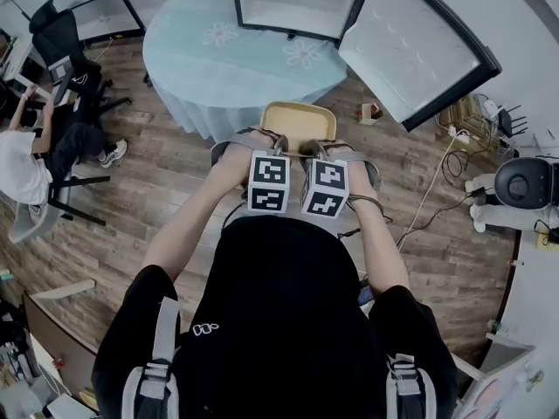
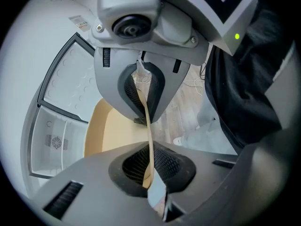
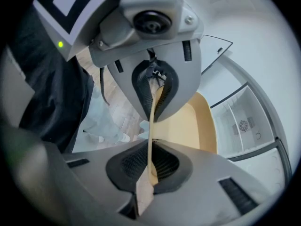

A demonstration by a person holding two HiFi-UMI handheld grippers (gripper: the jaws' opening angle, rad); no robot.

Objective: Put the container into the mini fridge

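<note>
Head view: left tongs (image 1: 265,140) and right tongs (image 1: 321,147) both pinch one beige container (image 1: 297,116) before one open mini fridge (image 1: 290,5).

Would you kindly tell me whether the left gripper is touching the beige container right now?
Touching. The left gripper has its jaws closed on the thin rim of the container, pressing it from both sides, as the left gripper view plainly shows.

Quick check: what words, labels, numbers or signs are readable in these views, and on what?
No text is readable.
Sticker on the white surface beside the mini fridge door: print too small.
White logo on the person's black shirt: too small.
Left marker cube and right marker cube: square patterns, no letters.
Container: no print visible.
</note>
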